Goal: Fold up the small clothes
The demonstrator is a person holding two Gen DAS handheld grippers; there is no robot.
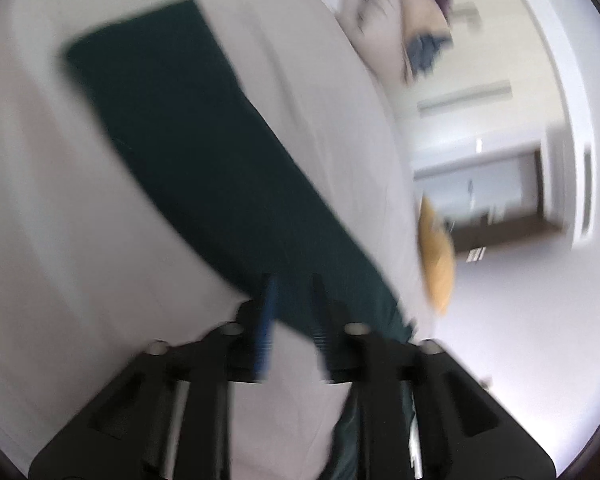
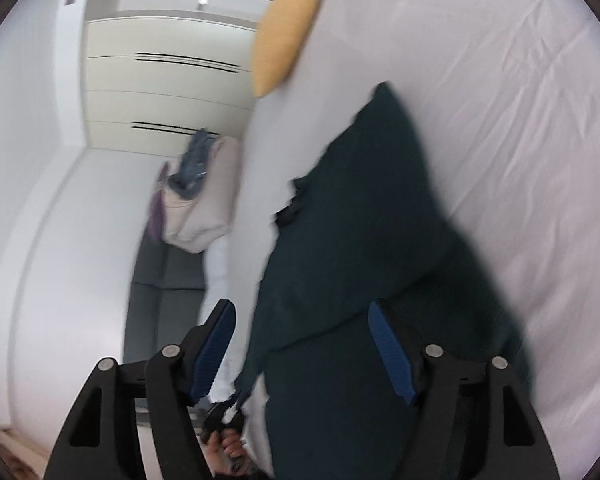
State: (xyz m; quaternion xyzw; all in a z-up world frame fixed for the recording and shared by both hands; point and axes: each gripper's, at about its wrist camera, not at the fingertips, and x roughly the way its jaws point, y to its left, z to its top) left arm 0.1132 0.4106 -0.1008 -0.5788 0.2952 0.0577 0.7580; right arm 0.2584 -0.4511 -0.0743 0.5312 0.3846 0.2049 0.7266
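Left wrist view: left gripper (image 1: pixel 291 304) fingers nearly closed, pinching the near edge of the dark green cloth (image 1: pixel 188 140), which lies flat as a long strip on the white bedsheet (image 1: pixel 28 200). Right wrist view: right gripper (image 2: pixel 304 344) spread wide, holding nothing, cloth (image 2: pixel 364 220) partly folded over itself between and beyond its fingers. Yellow pillow (image 2: pixel 286 32) at the bed's edge. Both views blurred.

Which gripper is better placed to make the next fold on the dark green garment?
Probably the left gripper: its fingers appear nearly closed at the dark green garment's near edge. The right gripper is wide open, gripping nothing.
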